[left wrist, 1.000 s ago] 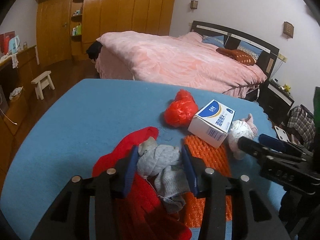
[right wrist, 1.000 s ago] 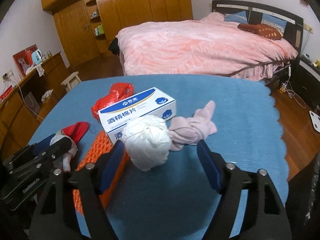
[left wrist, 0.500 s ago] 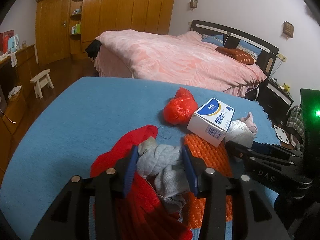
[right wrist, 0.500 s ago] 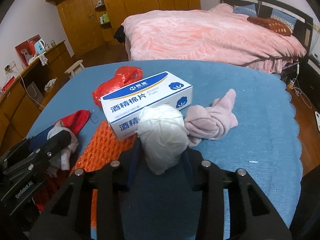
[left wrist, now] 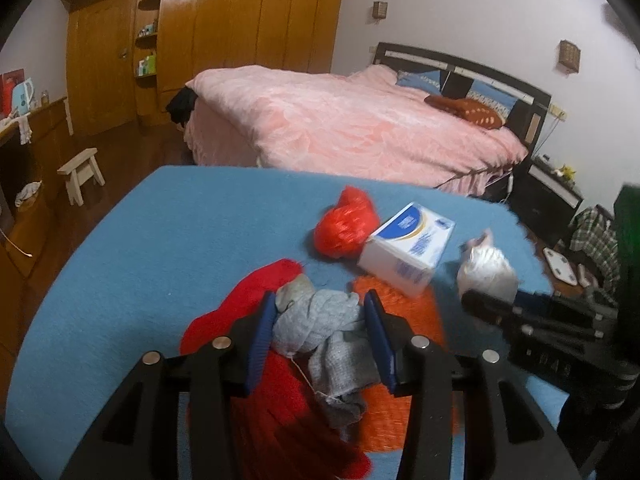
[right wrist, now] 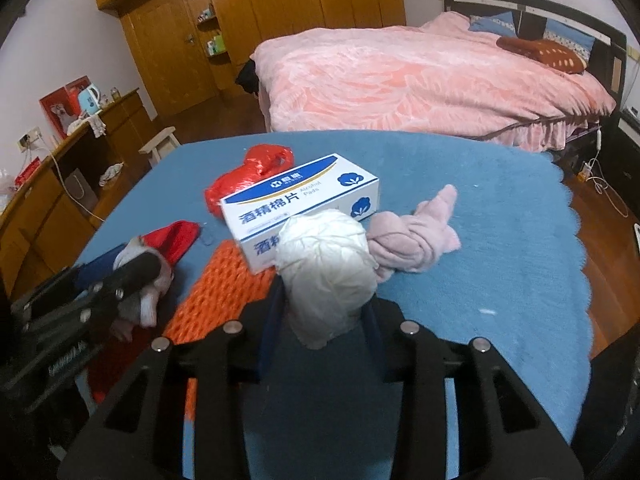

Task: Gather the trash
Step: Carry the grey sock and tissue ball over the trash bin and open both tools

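On the blue table cloth (left wrist: 168,240), my left gripper (left wrist: 320,320) is shut on a grey knotted rag (left wrist: 320,320) lying over a red cloth (left wrist: 256,292) and an orange mesh sheet (left wrist: 404,360). My right gripper (right wrist: 324,304) is shut on a white crumpled plastic bag (right wrist: 324,264); the bag also shows in the left wrist view (left wrist: 486,270), held a little above the cloth. A white and blue box of alcohol pads (right wrist: 300,204) and a red plastic bag (right wrist: 248,176) lie behind it. A pink knotted cloth (right wrist: 412,240) lies to the right.
A bed with a pink cover (right wrist: 420,80) stands beyond the table. A wooden wardrobe (left wrist: 200,40) lines the far wall, with a small white stool (left wrist: 80,172) and a wooden sideboard (right wrist: 52,184) on the left. The table's scalloped right edge (right wrist: 576,240) borders wooden floor.
My right gripper closed on the white plastic bag and raised it slightly off the cloth. My left gripper stayed shut on the grey rag and barely moved.
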Demonstrator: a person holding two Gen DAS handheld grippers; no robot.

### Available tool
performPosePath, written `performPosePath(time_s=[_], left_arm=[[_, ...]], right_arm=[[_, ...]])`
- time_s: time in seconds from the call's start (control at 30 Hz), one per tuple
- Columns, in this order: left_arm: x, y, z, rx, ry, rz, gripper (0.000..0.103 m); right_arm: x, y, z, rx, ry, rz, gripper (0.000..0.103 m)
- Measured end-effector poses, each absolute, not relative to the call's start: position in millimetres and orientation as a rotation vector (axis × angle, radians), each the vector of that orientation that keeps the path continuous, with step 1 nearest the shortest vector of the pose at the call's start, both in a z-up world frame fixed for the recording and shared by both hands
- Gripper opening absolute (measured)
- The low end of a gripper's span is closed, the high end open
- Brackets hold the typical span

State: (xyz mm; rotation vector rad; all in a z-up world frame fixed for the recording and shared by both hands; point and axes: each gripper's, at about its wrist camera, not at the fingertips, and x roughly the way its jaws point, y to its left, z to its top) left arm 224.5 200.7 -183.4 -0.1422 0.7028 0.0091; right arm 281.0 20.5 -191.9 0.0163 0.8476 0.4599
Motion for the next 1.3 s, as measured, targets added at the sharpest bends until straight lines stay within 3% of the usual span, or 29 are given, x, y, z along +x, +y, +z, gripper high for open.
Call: performPosePath(time_s=[0.3,0.77,1.3], left_arm=[[188,154,-166,-0.069,0.660,-0.090,0.045],[153,123,-191,-0.064,0.747,-0.155,0.045],[151,104,-158,-0.043,0.682,-0.142,0.045]], right_arm=[[243,-23,-187,0.049,0.853,0.408,0.036],[201,-67,-200,0.059,0.898,0.349,0.036],[175,-90,-156,0.082,0.798,0.331,0.036]])
